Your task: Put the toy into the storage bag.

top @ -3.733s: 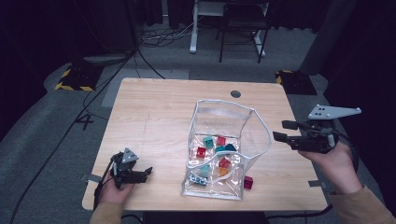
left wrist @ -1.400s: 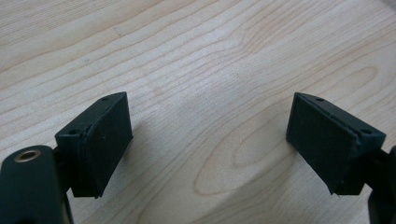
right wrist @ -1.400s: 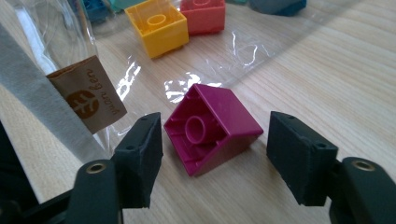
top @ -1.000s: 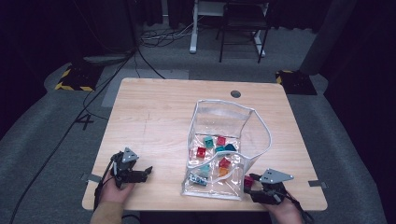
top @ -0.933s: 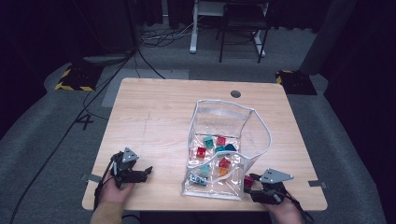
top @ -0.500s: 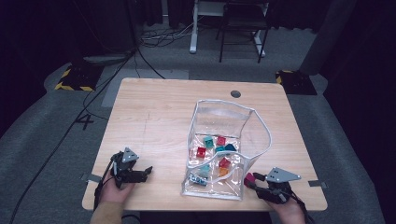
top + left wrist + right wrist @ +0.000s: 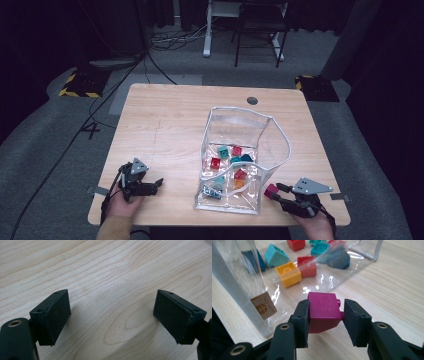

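While the left tongs (image 7: 159, 183) rest open on the surface (image 7: 165, 125), the right tongs (image 7: 325, 315), just closing, grip a magenta brick (image 7: 323, 311) near the bag (image 7: 240, 150).

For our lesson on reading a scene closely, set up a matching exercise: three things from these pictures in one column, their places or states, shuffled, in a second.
Things:
1. magenta brick
2. yellow brick
3. left claw

Places or states:
A. inside the clear bag
B. open above bare wood
C. gripped in the right claw

Pairs: 1-C, 2-A, 3-B
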`<state>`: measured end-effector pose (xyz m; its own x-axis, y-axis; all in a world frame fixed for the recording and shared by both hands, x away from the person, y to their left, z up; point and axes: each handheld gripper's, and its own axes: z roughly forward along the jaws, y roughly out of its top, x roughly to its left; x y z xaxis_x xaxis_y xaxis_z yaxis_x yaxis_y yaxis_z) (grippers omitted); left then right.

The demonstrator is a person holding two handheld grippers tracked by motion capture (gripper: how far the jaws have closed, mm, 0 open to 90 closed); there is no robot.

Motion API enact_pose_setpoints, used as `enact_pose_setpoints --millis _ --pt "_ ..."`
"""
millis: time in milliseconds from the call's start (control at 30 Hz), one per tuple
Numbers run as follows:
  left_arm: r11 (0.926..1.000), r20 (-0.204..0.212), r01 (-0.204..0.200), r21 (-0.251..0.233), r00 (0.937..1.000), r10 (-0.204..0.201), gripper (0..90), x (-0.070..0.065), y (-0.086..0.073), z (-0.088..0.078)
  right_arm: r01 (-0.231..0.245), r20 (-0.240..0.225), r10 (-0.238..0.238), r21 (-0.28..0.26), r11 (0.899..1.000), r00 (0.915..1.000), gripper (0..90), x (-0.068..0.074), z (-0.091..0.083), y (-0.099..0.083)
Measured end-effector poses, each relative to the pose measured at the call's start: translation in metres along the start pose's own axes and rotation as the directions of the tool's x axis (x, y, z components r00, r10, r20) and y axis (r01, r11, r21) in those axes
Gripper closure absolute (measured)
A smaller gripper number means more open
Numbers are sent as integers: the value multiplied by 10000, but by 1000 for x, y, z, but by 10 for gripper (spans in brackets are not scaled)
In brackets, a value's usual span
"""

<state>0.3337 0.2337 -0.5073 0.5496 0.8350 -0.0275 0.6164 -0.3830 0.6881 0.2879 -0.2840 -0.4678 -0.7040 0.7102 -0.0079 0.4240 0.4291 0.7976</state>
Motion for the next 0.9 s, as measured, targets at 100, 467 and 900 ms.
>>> enact_pose_setpoints --millis 100,467,900 --pt "10000 0 -3 2 10000 3 145 0 0 0 -165 -5 165 -154 9997 9999 572 -3 -6 3" --pt "10000 -1 -4 1 10000 4 145 0 0 0 -441 37 444 -655 9969 9990 571 -9 -29 16" --pt "10000 -2 -4 0 10000 4 145 0 0 0 -780 -4 785 -1182 9899 9969 571 -24 -65 41"
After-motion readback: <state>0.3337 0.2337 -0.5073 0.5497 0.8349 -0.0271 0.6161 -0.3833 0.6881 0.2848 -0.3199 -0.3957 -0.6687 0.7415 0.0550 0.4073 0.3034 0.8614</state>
